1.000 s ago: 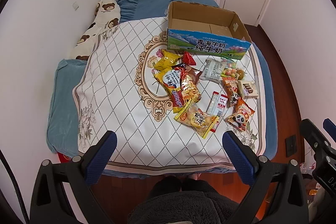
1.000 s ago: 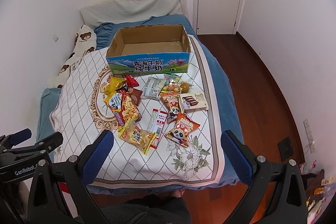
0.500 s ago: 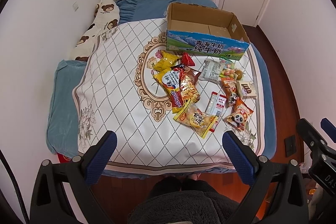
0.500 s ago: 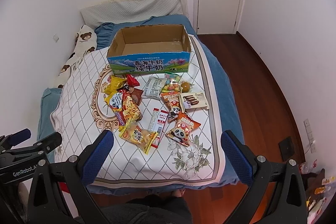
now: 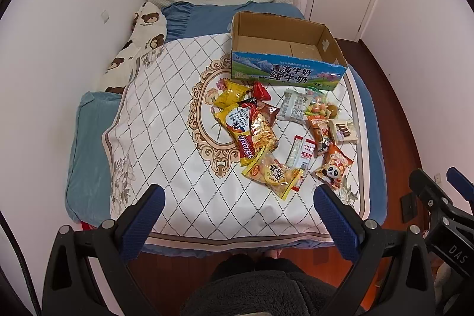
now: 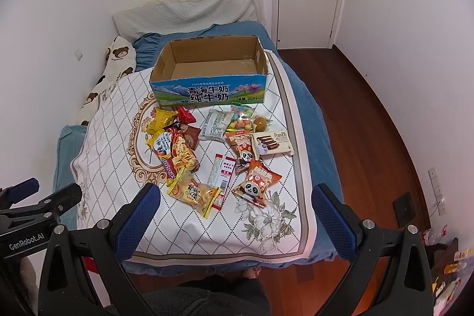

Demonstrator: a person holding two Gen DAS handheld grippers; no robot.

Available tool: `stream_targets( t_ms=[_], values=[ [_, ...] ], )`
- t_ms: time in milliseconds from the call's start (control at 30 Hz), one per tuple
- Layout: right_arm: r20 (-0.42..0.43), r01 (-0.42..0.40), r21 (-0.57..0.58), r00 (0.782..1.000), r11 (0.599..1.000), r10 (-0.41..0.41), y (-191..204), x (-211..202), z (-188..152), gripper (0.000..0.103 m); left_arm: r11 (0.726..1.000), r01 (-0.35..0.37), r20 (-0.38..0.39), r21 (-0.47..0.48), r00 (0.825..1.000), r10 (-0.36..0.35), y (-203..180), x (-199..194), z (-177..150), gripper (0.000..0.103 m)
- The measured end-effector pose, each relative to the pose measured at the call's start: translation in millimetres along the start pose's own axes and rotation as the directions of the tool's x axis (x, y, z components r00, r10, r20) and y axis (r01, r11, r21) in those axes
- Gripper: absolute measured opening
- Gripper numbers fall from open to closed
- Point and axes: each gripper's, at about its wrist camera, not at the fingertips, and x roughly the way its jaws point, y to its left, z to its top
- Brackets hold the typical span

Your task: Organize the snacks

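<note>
- Left gripper (image 5: 238,197) hangs above the foot of the bed (image 5: 89,144), jaws spread wide, holding nothing.
- Right gripper (image 6: 235,197) is beside it, likewise agape and empty.
- The snacks (image 6: 213,147) lie scattered on the quilt (image 6: 112,132), just in front of the box (image 6: 207,92).
- The box sits open-topped near the pillows (image 6: 186,11), nothing in it.
- A panda bag (image 6: 257,182) lies nearest the right gripper.
</note>
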Motion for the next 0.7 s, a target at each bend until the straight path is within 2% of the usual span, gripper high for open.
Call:
stream_targets(
  t_ms=[500,700],
  values=[
    [0.001,0.000,0.007,1.000,1.000,0.000,-1,1,6,0.103,1.000,0.003,0.001,0.004,1.000,-0.003,-2,2,1,0.103],
    [-0.020,0.009,0.034,1.000,0.999,-0.008,-4,17,4,0.103,1.000,-0.010,-0.009,0.006,1.000,0.010,-1,23,5,0.103]
  ],
)
